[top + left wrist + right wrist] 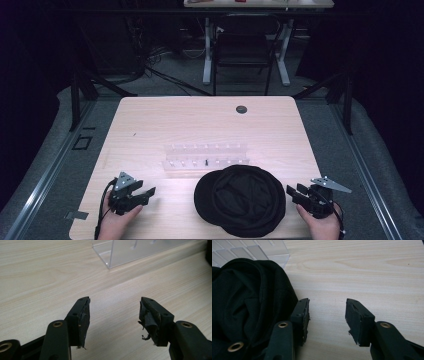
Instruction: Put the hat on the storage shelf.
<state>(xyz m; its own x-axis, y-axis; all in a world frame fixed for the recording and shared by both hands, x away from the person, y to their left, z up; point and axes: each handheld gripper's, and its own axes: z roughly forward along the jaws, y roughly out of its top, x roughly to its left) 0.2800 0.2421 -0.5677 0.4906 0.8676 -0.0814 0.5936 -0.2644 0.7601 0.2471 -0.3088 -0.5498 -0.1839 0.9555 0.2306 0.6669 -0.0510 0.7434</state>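
Two open claws, left claw (148,192), right claw (292,192), one black cap (242,200)

My pale wooden table (150,125) carries a black cap (240,200) at its near edge, between my hands. Just beyond it lies a clear plastic rack (206,157), and a small dark round grommet (241,109) sits near the far edge.

You have a pale wood-grain table (150,125) under you, smooth with a soft sheen. The black cap (240,200) is matt woven cloth, creased and soft-looking. The rack (206,157) behind it is clear, glossy plastic. Your left gripper (114,315) and right gripper (327,317) have matt black plastic jaws with brass-coloured fittings, and their dark pads (147,317) look rough and frayed.
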